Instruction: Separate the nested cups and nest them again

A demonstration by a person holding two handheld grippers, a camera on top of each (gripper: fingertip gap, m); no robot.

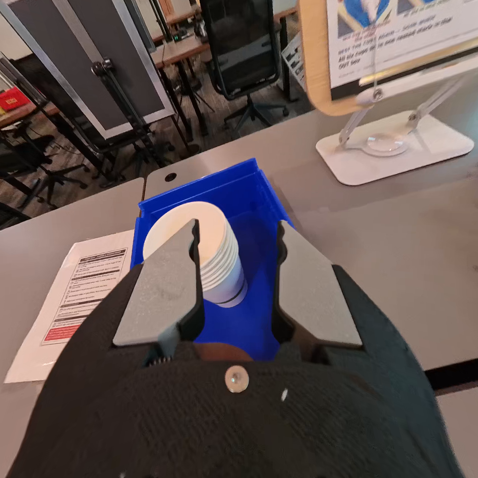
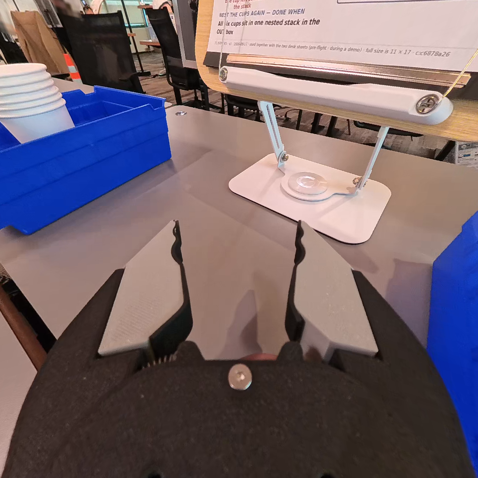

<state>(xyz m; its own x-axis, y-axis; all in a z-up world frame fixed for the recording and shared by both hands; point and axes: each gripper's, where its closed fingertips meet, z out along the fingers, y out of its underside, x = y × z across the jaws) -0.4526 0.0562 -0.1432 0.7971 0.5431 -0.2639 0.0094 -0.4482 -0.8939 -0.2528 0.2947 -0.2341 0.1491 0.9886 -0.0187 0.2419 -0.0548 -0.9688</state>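
Note:
A nested stack of several white paper cups (image 1: 222, 261) stands upright in a blue bin (image 1: 256, 196) on the grey table. My left gripper (image 1: 238, 225) is open and hovers above the bin; its left finger covers part of the stack's rim, and the stack lies left of the gap. It holds nothing. The same stack (image 2: 31, 101) and bin (image 2: 103, 155) show at the far left of the right wrist view. My right gripper (image 2: 236, 225) is open and empty, low over bare table, well right of the bin.
A white stand (image 2: 310, 196) holds a wood-edged board with a printed sheet (image 2: 336, 25) at the back right. A second blue bin (image 2: 455, 323) shows at the right edge. A printed paper sheet (image 1: 72, 297) lies left of the first bin. Office chairs and desks stand beyond the table.

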